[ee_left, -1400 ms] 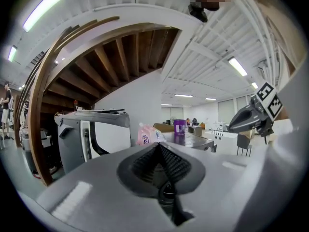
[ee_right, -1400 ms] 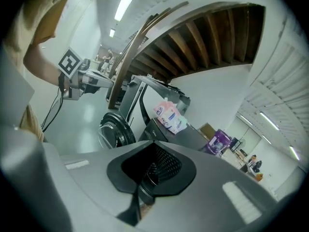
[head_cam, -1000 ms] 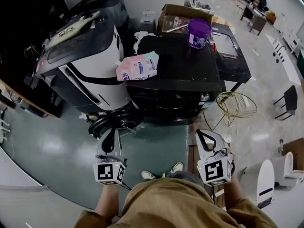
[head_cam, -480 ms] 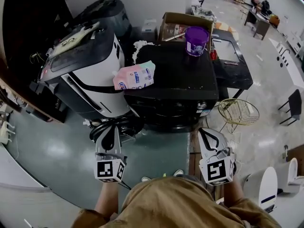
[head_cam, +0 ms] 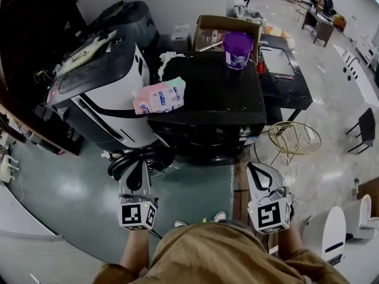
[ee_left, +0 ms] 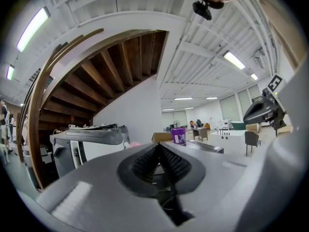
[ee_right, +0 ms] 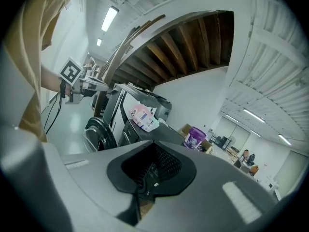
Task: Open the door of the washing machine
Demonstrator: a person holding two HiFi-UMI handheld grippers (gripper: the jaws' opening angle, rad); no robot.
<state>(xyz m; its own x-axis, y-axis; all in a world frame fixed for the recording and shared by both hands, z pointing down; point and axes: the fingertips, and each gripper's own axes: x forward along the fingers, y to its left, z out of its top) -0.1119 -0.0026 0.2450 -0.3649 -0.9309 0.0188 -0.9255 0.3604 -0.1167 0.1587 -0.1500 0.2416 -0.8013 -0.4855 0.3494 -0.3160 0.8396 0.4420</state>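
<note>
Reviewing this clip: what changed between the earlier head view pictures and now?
The person seems to have edged closer to the black washing machine; it, the pink bag and the purple tub on top slid down and left in the head view. Nothing was taken hold of or let go. Unchanged: left tool and right tool both shut, empty, clear of the machine.

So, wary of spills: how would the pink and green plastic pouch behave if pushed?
The pink and green plastic pouch looks soft and crumpled, so probably floppy. Lying flat at the black machine's edge, it would likely slide, not roll.
</note>
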